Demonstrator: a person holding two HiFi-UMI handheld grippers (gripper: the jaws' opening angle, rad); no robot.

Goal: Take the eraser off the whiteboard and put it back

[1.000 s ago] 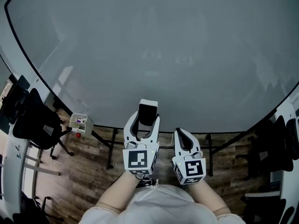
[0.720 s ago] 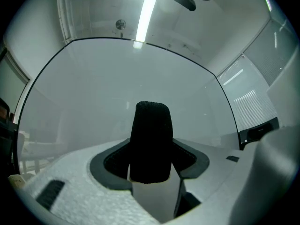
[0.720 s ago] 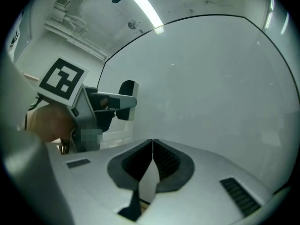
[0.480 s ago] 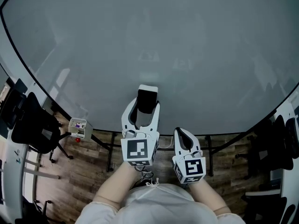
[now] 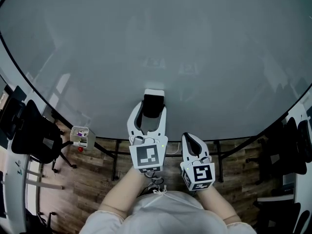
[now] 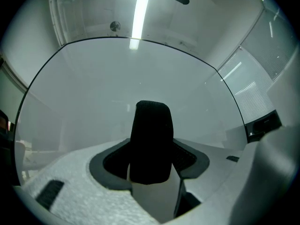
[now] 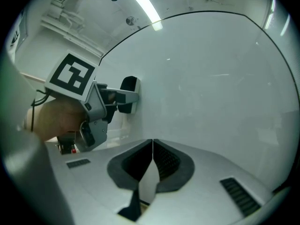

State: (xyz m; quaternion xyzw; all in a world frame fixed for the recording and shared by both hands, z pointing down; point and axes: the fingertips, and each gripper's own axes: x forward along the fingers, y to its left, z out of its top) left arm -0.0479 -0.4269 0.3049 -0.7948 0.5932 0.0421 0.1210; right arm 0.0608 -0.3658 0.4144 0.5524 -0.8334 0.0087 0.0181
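The eraser, a white block with a black felt face, sits between the jaws of my left gripper, which is shut on it. Its far end is up against the big whiteboard. In the left gripper view the black felt stands upright between the dark pads. The right gripper view shows the eraser against the whiteboard from the side. My right gripper hangs lower right of the left one, shut and empty, its pads pressed together.
Black chairs stand at the left and the right of the board. A small box of items hangs at the board's lower left edge. Black stand legs rise from the wooden floor below.
My left gripper has risen a little along the board with the eraser still in it. The right gripper has stayed put.
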